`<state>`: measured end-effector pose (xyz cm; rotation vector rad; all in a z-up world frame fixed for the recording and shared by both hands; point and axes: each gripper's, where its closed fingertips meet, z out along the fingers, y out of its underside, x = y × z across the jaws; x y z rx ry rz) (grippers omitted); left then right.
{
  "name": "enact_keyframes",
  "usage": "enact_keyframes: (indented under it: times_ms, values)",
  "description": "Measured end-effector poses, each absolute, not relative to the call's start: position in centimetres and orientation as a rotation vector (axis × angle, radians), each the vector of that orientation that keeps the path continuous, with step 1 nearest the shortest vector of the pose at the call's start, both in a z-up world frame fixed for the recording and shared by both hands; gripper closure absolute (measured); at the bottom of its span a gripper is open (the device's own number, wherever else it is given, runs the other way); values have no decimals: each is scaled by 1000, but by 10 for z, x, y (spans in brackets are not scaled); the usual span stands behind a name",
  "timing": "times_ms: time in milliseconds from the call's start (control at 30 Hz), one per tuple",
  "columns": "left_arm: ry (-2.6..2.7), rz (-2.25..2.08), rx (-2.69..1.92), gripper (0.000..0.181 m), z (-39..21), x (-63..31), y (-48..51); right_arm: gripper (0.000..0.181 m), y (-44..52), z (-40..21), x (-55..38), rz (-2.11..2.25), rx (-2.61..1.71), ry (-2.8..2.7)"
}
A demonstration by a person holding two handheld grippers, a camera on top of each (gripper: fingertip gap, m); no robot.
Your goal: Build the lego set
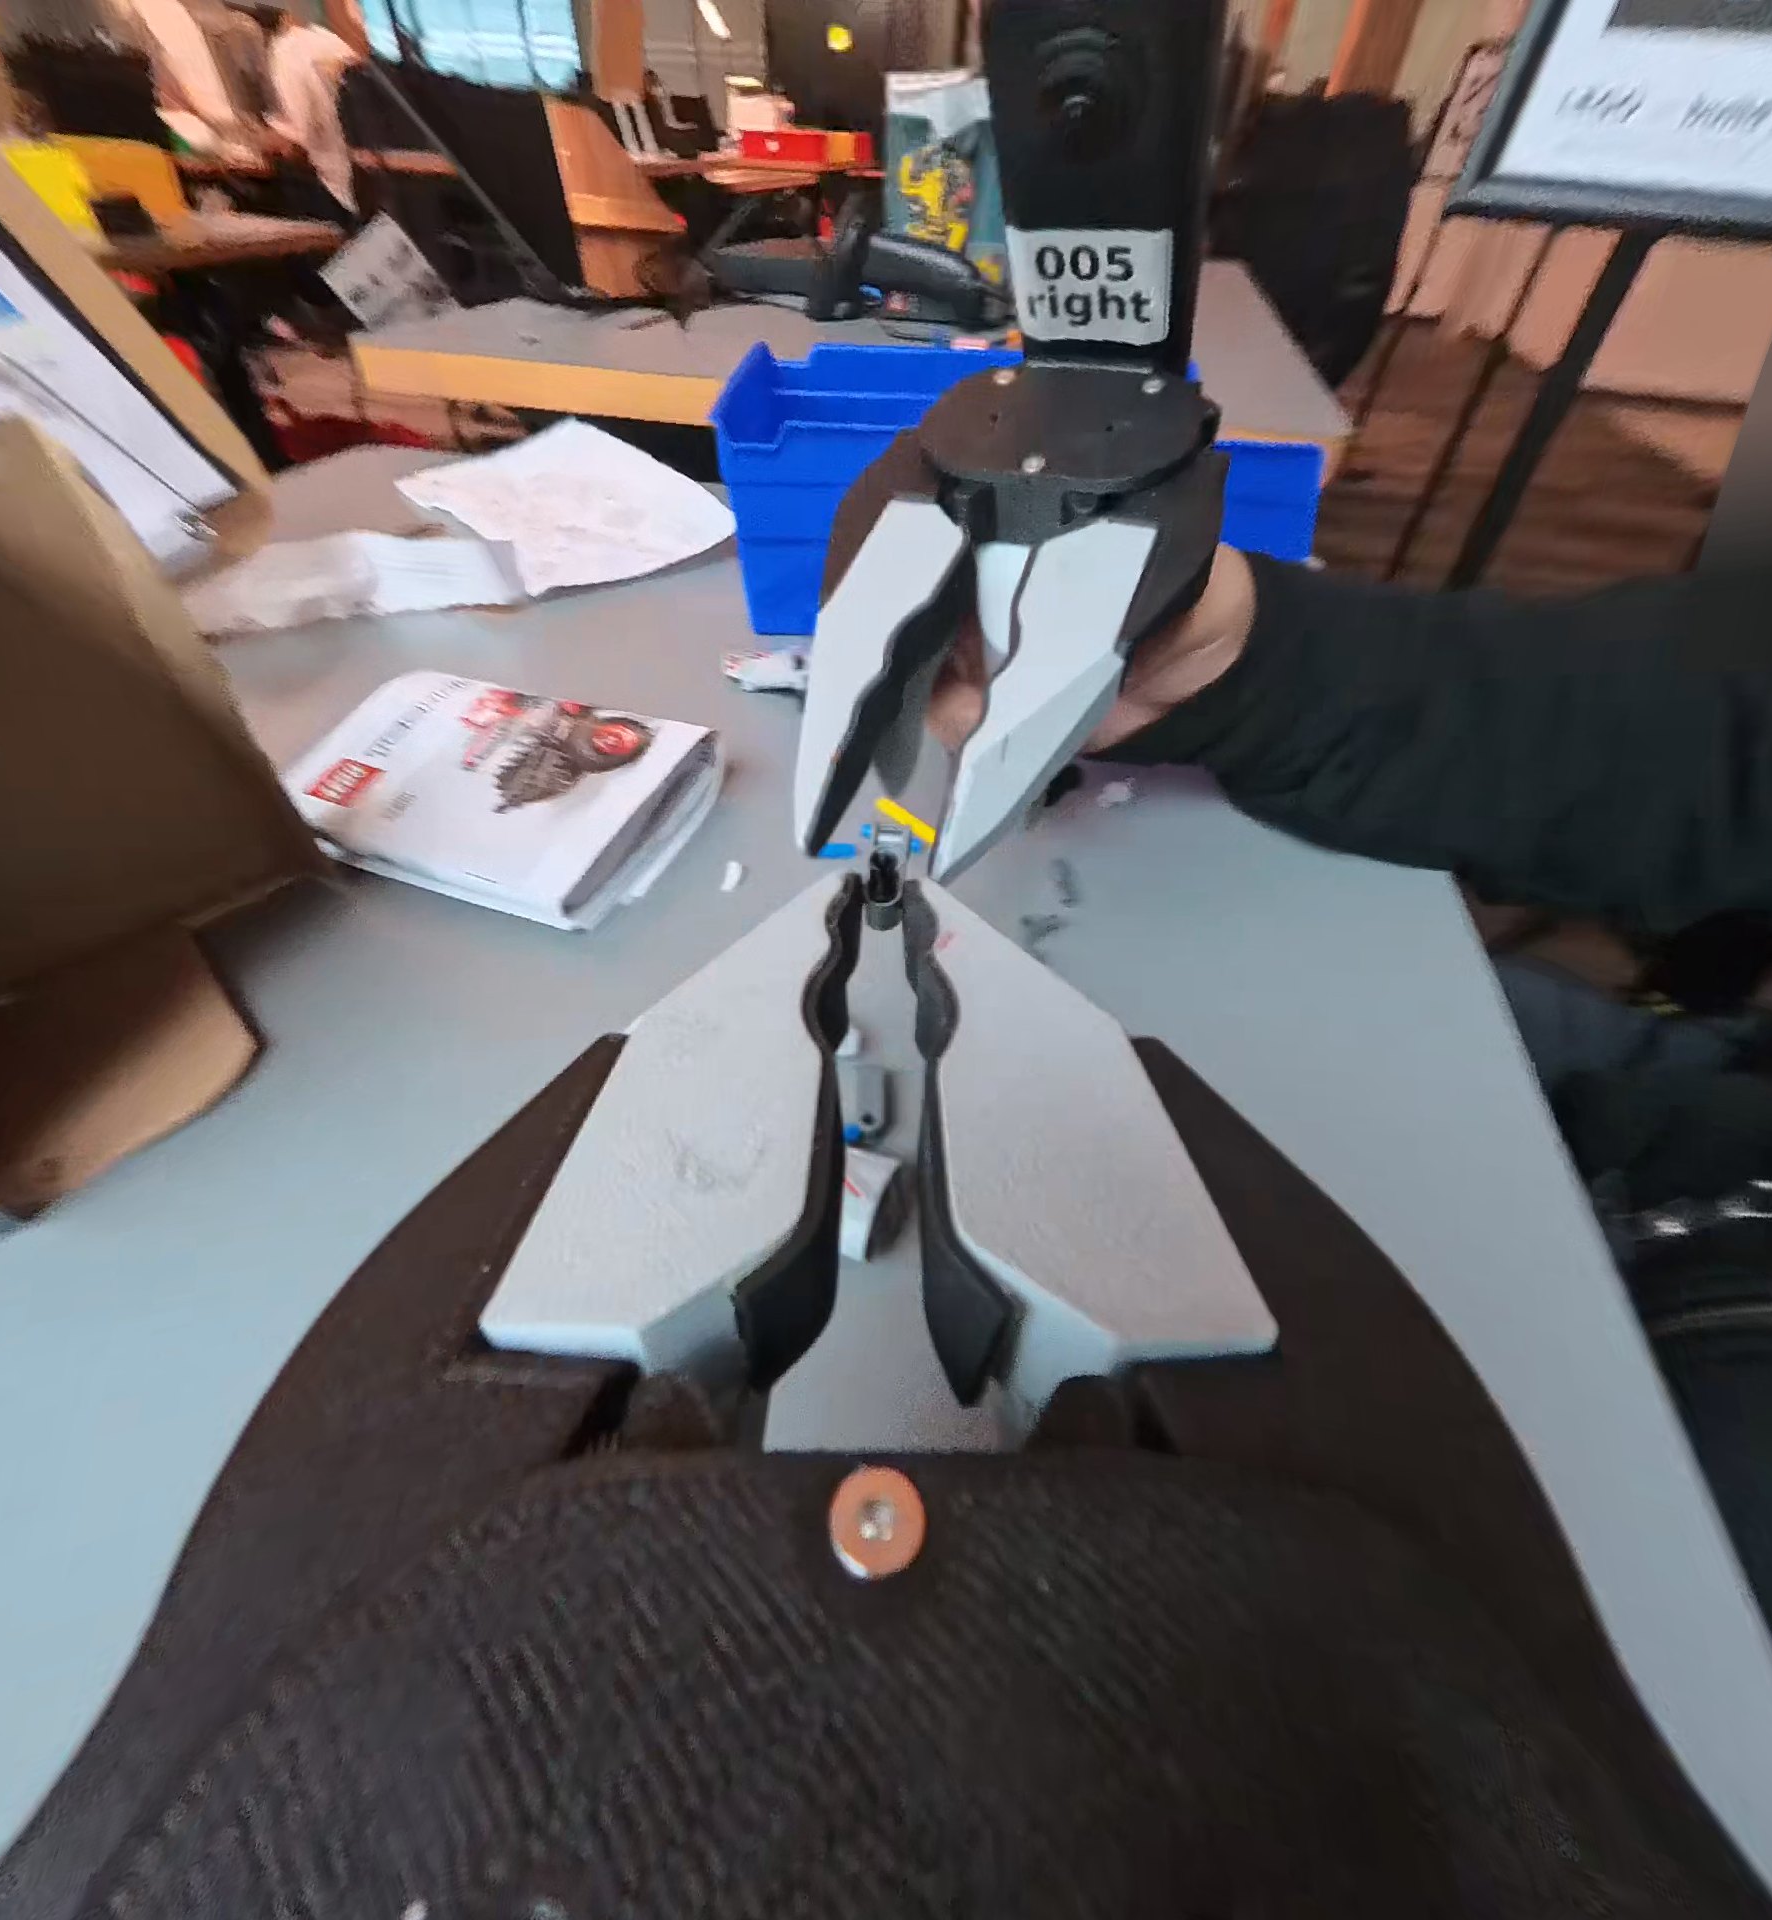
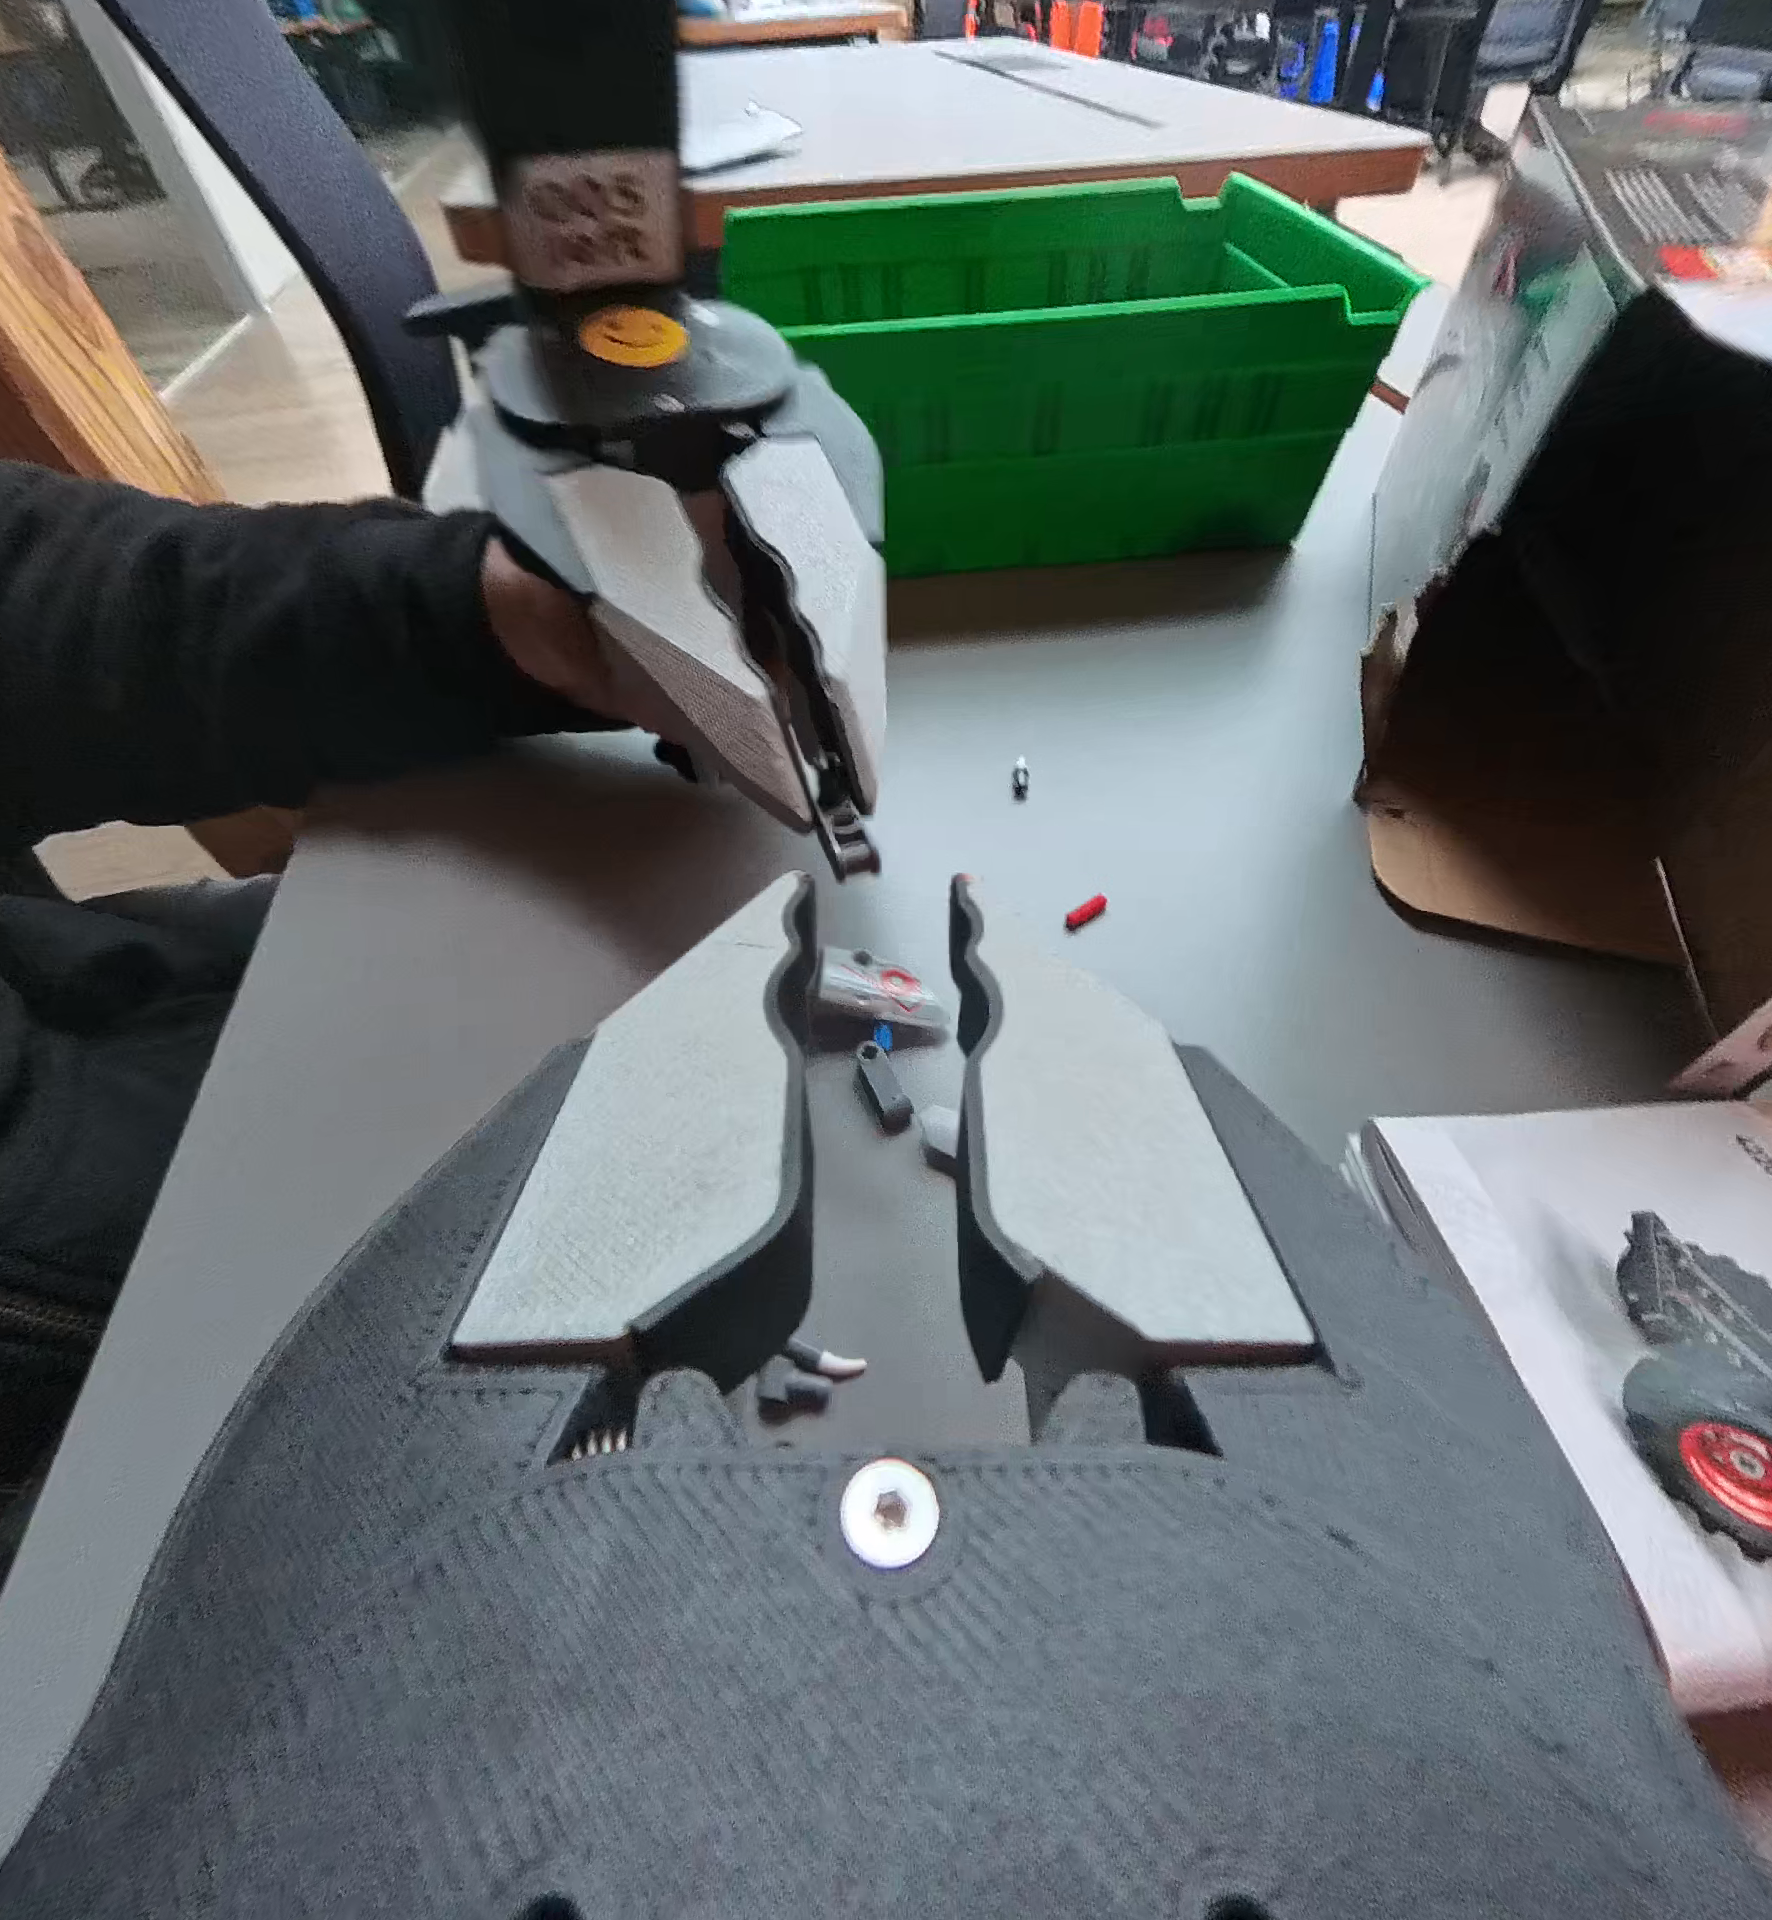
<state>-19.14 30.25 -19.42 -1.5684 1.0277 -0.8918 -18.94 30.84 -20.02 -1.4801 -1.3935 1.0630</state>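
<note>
A small dark plastic lego connector (image 1: 880, 896) is clamped in the left gripper (image 1: 877, 883), presented before the empty, parted right gripper (image 2: 882, 883) for joining.

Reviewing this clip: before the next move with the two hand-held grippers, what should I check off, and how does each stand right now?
1. Left hand-held gripper grips a part: ok, its fingers are shut on a small dark piece.
2. Right hand-held gripper free to take a part: ok, open and empty.
3. The two grippers face each other, tips close: ok, apart and not touching.
4. Loose parts within reach: ok, a grey printed piece, a dark connector and a red pin lie on the table.
5. Instruction booklet open: not ok, it lies closed.
6. Held piece's orientation for joining: cannot tell, too small and blurred.
</note>
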Motion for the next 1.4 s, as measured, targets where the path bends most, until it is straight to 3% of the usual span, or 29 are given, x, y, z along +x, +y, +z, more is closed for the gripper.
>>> enact_keyframes:
  times_ms: [33,167,633,1133,1400]
  values:
    - [1024,-955,-1593,176,-196,-191,301,159,303,-197,-191,1077,-1444,-1405]
    - [992,-1046,-1604,176,-194,-192,299,177,300,-199,-194,986,-1402,-1445]
    - [922,-1153,-1538,176,-177,-193,297,173,296,-168,-189,1404,-1398,-1252]
    - [824,-1255,-1493,176,-163,-185,296,177,298,-159,-196,1403,-1354,-1169]
    - [782,-1094,-1521,176,-167,-191,309,181,317,-156,-188,1483,-1414,-1015]
